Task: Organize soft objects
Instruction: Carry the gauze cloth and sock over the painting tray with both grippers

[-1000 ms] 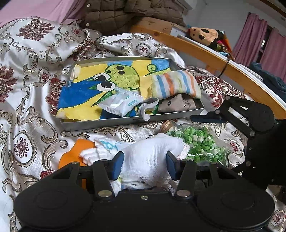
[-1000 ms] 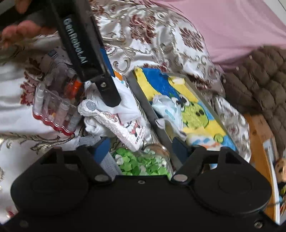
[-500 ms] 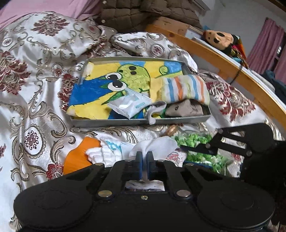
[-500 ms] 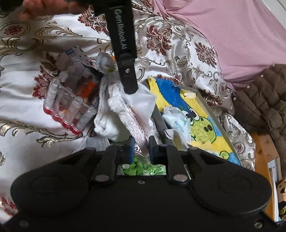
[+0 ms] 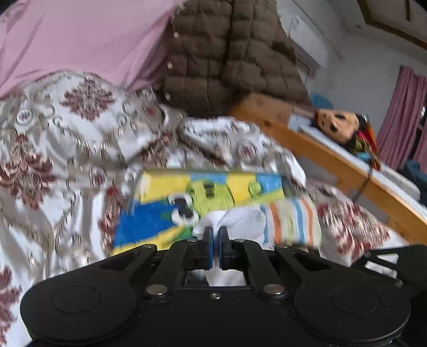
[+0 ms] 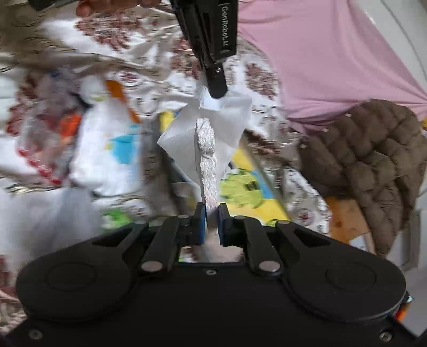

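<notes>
A white cloth (image 5: 240, 217) hangs in the air, stretched between both grippers. My left gripper (image 5: 215, 233) is shut on one corner of it; in the right wrist view that same left gripper (image 6: 217, 92) comes down from the top and pinches the cloth's far end. My right gripper (image 6: 211, 215) is shut on the cloth's (image 6: 186, 138) textured white edge (image 6: 206, 160). Below and beyond lies the bright cartoon towel (image 5: 160, 221) in its tray, with a striped cloth (image 5: 292, 224) at its right end. The picture is blurred.
A white cloth with coloured prints (image 6: 106, 152) and a clear box of tubes (image 6: 40, 138) lie on the patterned bedspread (image 5: 66, 133). A brown quilted jacket (image 5: 229, 53) and a wooden bed rail (image 5: 333, 162) stand behind the tray. A hand (image 6: 106, 5) shows at the top.
Both grippers went from open to shut on the white cloth and rose, lifting it off the bed. The cloth now hangs stretched between them above the tray.
</notes>
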`<state>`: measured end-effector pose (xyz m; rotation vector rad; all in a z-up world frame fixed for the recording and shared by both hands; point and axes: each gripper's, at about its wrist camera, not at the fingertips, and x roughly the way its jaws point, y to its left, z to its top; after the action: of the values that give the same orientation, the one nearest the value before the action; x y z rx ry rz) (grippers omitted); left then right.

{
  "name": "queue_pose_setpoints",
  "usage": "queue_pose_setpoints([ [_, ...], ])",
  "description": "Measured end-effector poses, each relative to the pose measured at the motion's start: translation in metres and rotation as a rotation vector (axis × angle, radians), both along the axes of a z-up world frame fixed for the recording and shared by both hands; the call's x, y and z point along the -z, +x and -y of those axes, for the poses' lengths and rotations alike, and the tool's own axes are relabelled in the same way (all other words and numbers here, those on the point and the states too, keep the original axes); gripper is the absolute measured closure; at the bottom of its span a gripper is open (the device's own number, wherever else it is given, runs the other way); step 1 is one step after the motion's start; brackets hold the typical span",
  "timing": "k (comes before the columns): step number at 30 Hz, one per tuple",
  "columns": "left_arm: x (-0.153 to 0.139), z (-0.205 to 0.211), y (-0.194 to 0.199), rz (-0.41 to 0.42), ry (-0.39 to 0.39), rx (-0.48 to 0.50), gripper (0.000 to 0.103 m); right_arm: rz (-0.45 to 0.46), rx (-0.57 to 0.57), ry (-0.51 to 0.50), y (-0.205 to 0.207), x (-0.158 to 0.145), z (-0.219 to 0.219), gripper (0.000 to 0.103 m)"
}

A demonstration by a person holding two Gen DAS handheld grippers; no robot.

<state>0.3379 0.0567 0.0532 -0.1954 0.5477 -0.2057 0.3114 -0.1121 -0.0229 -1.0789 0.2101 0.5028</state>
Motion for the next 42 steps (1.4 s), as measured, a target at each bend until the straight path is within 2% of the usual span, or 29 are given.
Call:
queue_pose_setpoints([
  [5,-0.006,-0.005,0.031,0.066,-0.016,-0.097,0.100,0.029,0.097,0.070,0.036,-0.008,0.002,0.099],
  [10,0.012,-0.008,0.062,0.050,-0.018,-0.169,0.100,-0.009,0.171,0.155,0.070,-0.002,0.000,0.099],
  [15,0.042,-0.010,0.083,0.001,-0.012,-0.198,0.100,-0.075,0.208,0.266,0.095,0.002,-0.003,0.099],
  [21,0.083,-0.012,0.100,-0.114,-0.006,-0.217,0.100,-0.208,0.261,0.392,0.128,0.008,0.001,0.099],
  [23,0.092,-0.012,0.103,-0.147,-0.002,-0.210,0.099,-0.269,0.304,0.441,0.145,0.013,0.006,0.098],
  [27,0.100,-0.010,0.102,-0.181,-0.001,-0.201,0.095,-0.313,0.342,0.477,0.159,0.017,0.013,0.097],
  [29,0.101,-0.009,0.100,-0.184,0.009,-0.196,0.085,-0.327,0.358,0.499,0.163,0.019,0.018,0.090],
  [31,0.099,-0.008,0.098,-0.182,0.012,-0.200,0.082,-0.334,0.367,0.510,0.163,0.019,0.022,0.085],
  [33,0.096,-0.007,0.095,-0.181,0.012,-0.202,0.074,-0.333,0.377,0.521,0.160,0.016,0.030,0.074],
  [38,0.081,-0.007,0.082,-0.162,0.008,-0.206,0.046,-0.322,0.381,0.534,0.145,-0.002,0.039,0.057],
  [40,0.072,-0.008,0.073,-0.152,0.007,-0.207,0.040,-0.320,0.384,0.543,0.137,-0.012,0.043,0.053],
  [42,0.064,-0.009,0.065,-0.143,0.010,-0.205,0.037,-0.310,0.384,0.548,0.127,-0.021,0.045,0.043],
])
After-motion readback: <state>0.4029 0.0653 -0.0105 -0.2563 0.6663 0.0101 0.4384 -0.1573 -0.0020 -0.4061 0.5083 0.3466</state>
